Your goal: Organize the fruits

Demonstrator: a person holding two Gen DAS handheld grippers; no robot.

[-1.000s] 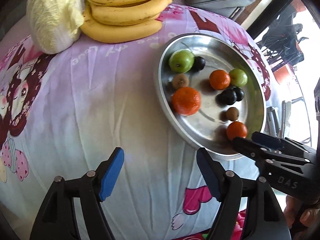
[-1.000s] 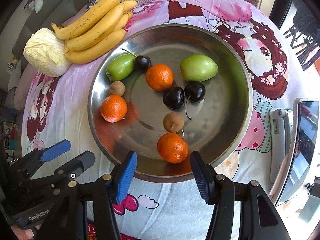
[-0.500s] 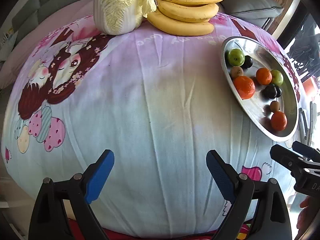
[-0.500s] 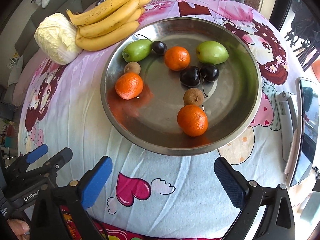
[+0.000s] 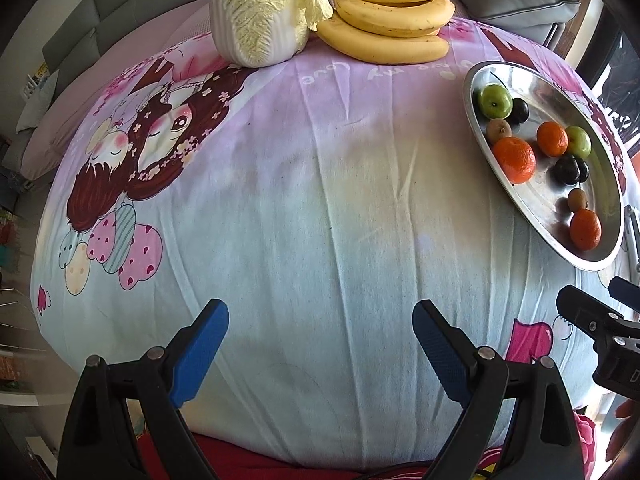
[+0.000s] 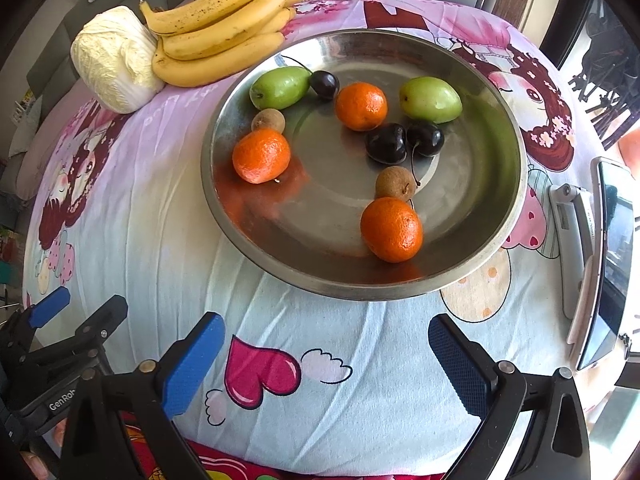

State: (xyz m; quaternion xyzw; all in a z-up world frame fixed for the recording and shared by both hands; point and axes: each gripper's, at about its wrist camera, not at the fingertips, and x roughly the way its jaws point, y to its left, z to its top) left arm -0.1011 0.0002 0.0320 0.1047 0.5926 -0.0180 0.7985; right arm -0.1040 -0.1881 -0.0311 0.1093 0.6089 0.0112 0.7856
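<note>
A round steel tray point(image 6: 516, 184) on the cartoon-print tablecloth holds three oranges point(image 6: 391, 229), two green fruits point(image 6: 430, 99), three dark cherries point(image 6: 386, 143) and two small brown fruits point(image 6: 395, 182). The tray also shows at the right of the left wrist view point(image 5: 536, 204). My right gripper point(image 6: 326, 350) is open and empty, above the cloth near the table's front edge, short of the tray. My left gripper point(image 5: 320, 338) is open and empty over bare cloth, left of the tray.
A bunch of bananas point(image 6: 220, 30) and a pale cabbage point(image 6: 114, 58) lie at the far side of the table, also seen in the left wrist view: the bananas point(image 5: 390, 20) and the cabbage point(image 5: 260, 12). A phone on a stand point(image 6: 600, 264) sits at the right edge. A grey sofa stands behind.
Both grippers have pulled back from the tray toward the table's front edge and opened wider. The left one has swung left over bare cloth. The fruits have not moved.
</note>
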